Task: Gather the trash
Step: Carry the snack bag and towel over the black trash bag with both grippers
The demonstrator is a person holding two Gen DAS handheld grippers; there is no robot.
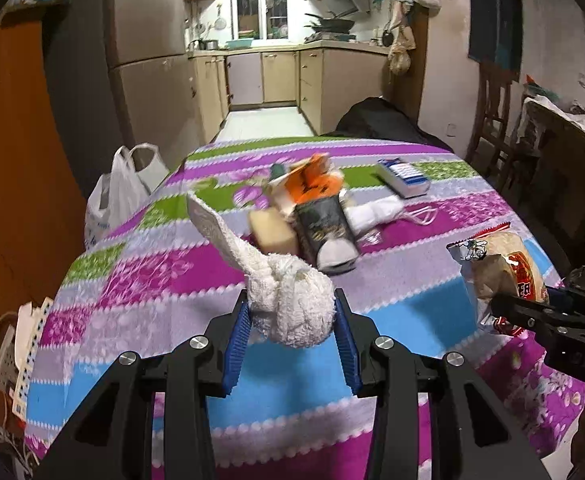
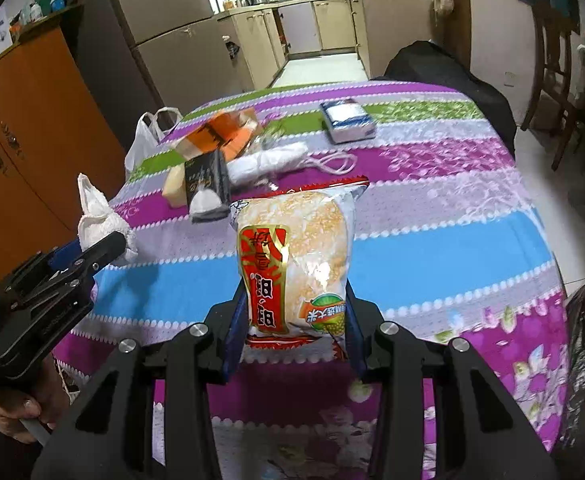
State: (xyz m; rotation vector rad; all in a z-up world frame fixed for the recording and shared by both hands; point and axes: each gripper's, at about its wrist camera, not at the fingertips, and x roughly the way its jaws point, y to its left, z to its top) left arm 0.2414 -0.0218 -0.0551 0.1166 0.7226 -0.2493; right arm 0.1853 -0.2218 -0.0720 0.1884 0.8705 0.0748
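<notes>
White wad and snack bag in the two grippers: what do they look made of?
White wad in the left gripper: looks like terry cloth or thick paper towel, matte, nubbly, twisted to a tail. Snack bag in the right gripper: thin plastic film, glossy, with glare, crinkles and part-clear panels showing pale contents.
</notes>
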